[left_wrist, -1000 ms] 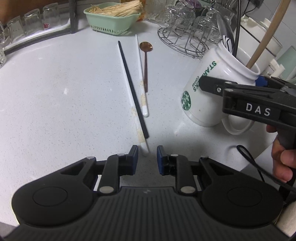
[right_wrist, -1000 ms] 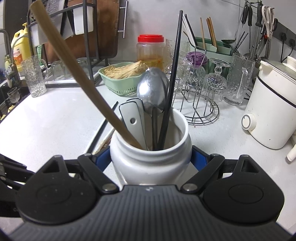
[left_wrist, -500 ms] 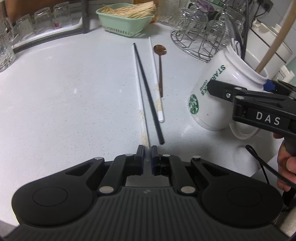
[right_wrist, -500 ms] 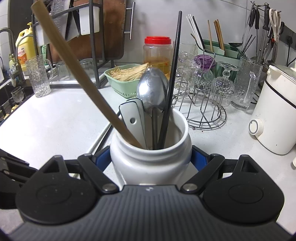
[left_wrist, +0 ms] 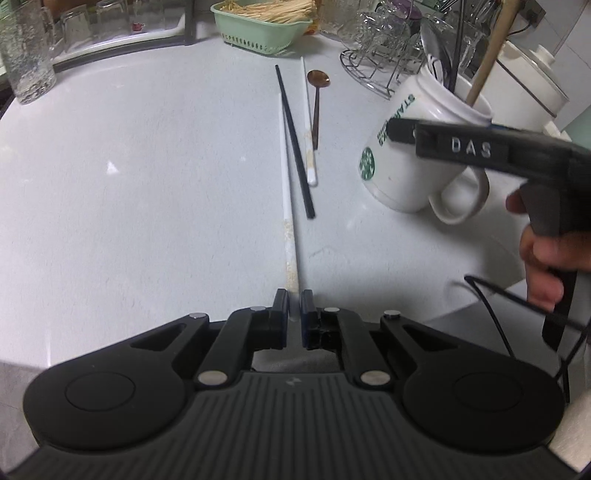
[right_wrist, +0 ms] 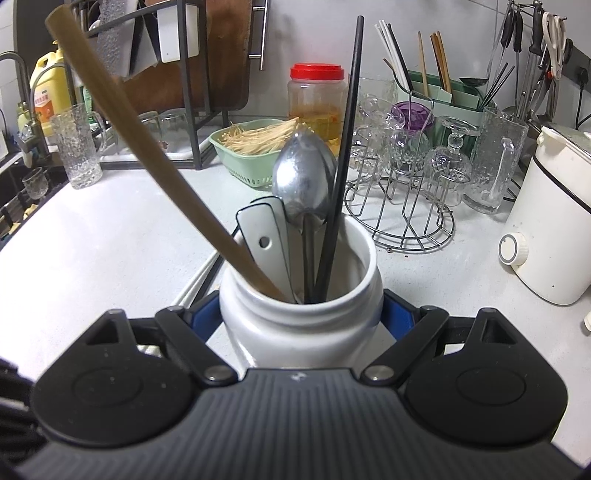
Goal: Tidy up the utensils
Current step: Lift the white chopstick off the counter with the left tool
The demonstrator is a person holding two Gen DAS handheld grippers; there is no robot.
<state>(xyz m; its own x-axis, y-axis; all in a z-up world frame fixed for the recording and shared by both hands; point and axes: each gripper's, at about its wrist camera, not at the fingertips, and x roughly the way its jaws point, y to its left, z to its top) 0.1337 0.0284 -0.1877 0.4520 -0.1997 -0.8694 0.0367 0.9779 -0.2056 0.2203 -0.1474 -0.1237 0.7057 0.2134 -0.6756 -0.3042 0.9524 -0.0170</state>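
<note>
My left gripper (left_wrist: 293,312) is shut on the near end of a long white chopstick (left_wrist: 285,177) that lies along the counter. Beside it lie a black chopstick (left_wrist: 294,140), a second white chopstick (left_wrist: 308,122) and a copper spoon (left_wrist: 317,99). My right gripper (right_wrist: 301,314) is shut on the white Starbucks mug (right_wrist: 299,325), tilted toward the left in the left wrist view (left_wrist: 410,147). The mug holds a wooden handle (right_wrist: 147,147), a silver spoon (right_wrist: 303,181), a black chopstick (right_wrist: 341,166) and a white-handled utensil (right_wrist: 264,240).
A green basket (left_wrist: 258,22) of sticks and a wire rack of glasses (right_wrist: 410,177) stand at the back. A white cooker (right_wrist: 554,221) stands at the right. A tall glass (left_wrist: 26,55) and a dish rack (right_wrist: 147,74) are at the left.
My left gripper closed on the near end of the white chopstick and drew back a little. The right gripper kept its hold on the mug and shifted slightly.
</note>
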